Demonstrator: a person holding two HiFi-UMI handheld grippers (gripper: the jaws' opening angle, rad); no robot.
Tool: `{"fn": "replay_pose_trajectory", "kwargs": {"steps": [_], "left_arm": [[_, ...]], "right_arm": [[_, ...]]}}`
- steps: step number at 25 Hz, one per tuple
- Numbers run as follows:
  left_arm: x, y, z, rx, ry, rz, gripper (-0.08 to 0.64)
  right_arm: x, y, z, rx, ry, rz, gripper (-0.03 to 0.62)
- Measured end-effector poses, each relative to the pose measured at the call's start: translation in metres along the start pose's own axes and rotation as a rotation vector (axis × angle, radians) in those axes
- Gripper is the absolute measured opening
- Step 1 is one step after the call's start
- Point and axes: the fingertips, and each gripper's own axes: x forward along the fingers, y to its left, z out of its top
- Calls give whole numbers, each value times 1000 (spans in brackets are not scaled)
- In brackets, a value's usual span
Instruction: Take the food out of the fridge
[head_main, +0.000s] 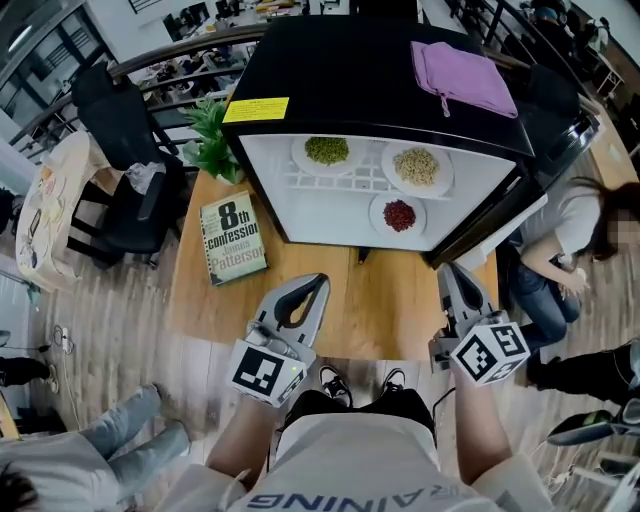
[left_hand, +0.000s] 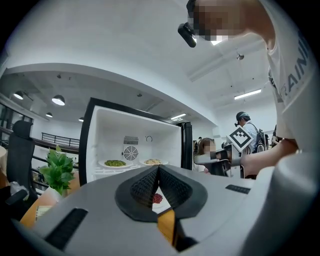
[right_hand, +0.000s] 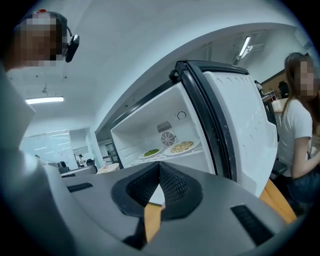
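A small black fridge stands open on a wooden table. On its upper rack sit a plate of green food and a plate of beige food. Lower down is a plate of red food. My left gripper hovers shut over the table in front of the fridge, holding nothing. To its right, my right gripper is shut and empty near the open door. The left gripper view shows the green plate and beige plate beyond the left gripper. The right gripper faces the same shelf.
A purple cloth lies on the fridge top. A book and a potted plant sit on the table left of the fridge. A black chair stands further left. A person crouches behind the open door.
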Motion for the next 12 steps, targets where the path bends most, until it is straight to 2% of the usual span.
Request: {"fn": "replay_pose_trajectory", "kwargs": {"steps": [7,12], "left_arm": [[22,-5,-7,-34,15,12,9],[27,-11,-16,-34,41,31,9]], "right_arm": [[15,-40,-32,204,36,-31,20],[26,-68,-62,414,62,-83,19]]}}
